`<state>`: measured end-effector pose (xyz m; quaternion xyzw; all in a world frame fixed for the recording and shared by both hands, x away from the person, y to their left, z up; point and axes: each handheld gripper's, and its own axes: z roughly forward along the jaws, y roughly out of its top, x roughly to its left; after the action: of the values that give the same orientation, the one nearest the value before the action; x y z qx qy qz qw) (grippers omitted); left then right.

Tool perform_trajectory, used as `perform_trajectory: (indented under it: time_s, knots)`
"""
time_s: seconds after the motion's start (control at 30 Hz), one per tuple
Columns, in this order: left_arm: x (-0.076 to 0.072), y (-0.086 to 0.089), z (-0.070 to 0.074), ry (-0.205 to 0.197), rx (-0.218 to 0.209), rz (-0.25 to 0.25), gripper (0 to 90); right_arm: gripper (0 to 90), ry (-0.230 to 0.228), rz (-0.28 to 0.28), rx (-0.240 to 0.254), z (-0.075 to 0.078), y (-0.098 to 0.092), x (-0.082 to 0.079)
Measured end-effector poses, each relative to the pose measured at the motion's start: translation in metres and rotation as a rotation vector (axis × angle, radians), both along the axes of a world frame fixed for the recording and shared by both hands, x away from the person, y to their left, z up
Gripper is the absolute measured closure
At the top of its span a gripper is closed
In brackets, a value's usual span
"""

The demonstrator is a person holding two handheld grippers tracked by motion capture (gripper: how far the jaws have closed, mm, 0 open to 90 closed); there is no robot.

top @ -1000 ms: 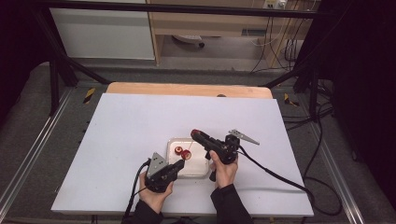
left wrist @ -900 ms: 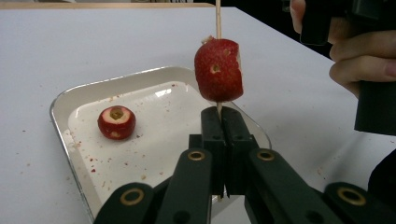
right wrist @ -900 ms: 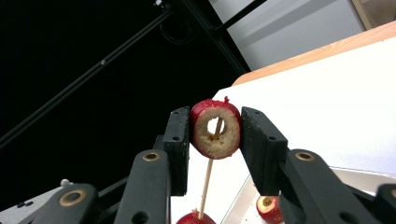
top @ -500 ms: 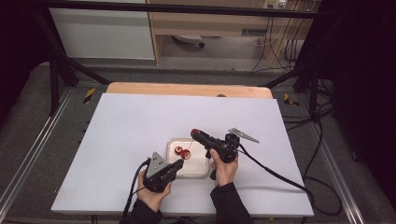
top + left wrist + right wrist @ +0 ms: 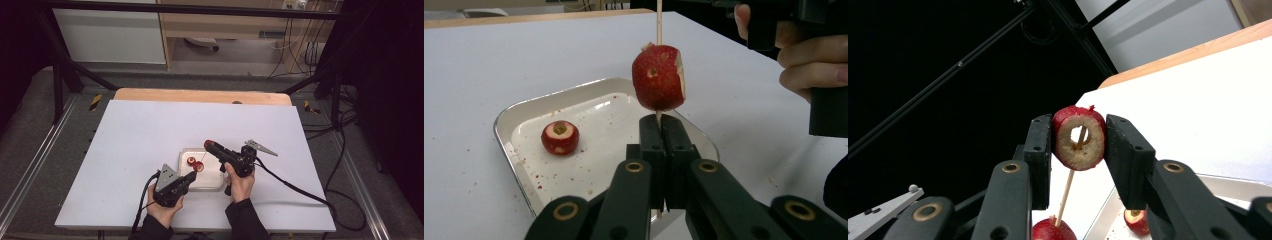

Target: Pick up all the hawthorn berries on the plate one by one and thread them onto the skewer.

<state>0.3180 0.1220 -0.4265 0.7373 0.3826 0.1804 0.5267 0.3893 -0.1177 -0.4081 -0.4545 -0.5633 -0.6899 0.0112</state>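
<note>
Left gripper [image 5: 663, 131]: fingers clamping the wooden skewer [image 5: 658, 20] upright, one red fruit piece [image 5: 658, 76] sitting threaded just above my tips. Right gripper [image 5: 1079, 142]: fingers pinching a second cored fruit ring [image 5: 1079, 137] at the skewer's top end, stick showing through its hole. Third fruit piece [image 5: 560, 137] lying in the metal tray [image 5: 506, 120] on the table [image 5: 140, 135], beyond my left fingers
</note>
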Motion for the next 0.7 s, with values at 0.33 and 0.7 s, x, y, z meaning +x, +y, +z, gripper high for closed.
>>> perform_trajectory:
  time_s: [0.33,0.7]
  knots:
    - [0.0028,0.0002,-0.0034,0.01,0.004,-0.01,89.0,65.4,0.012,-0.004,0.004,-0.0033,0.0017,-0.0019]
    - [-0.0001,0.003,0.003,0.002,-0.003,-0.009,88.9,65.2,0.022,-0.005,0.036,-0.0043,0.0019,0.005]
